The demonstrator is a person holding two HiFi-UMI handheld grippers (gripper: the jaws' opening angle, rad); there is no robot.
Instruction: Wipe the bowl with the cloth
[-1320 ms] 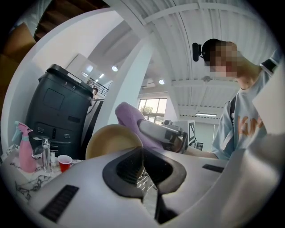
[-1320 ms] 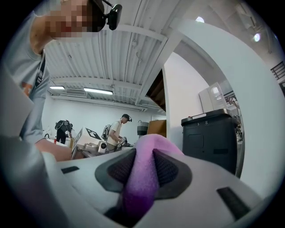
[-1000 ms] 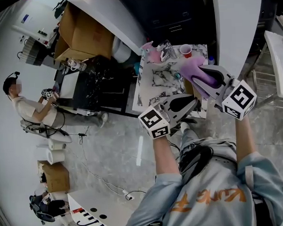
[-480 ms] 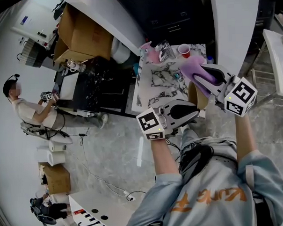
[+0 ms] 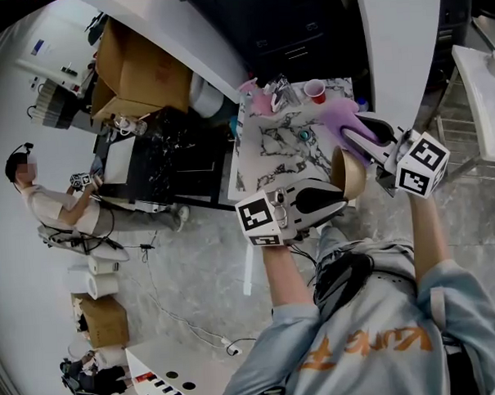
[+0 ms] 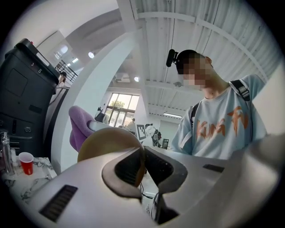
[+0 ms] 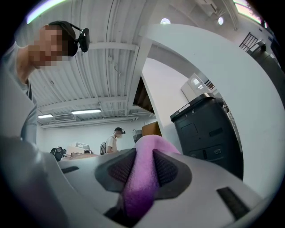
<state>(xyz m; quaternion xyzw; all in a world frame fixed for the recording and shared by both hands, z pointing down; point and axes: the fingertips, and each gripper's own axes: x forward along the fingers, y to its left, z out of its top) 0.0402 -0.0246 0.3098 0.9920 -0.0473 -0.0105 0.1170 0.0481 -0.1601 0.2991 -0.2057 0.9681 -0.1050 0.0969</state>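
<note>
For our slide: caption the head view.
Left gripper holds a tan bowl by its rim; right gripper holds a purple cloth.

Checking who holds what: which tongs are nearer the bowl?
Left. The left tongs are clamped on the rim of the bowl. The right tongs, shut on the purple cloth, are just beside the bowl, on its far side.

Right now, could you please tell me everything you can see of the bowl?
The bowl is small, round and tan, smooth with a dull sheen, perhaps wood or plastic. It is held up off the marbled table, tipped on its side, with its thin rim pinched between the jaws of the left tool. The purple cloth, gripped by the right tool, sits close against its far side; whether they touch I cannot tell.
</note>
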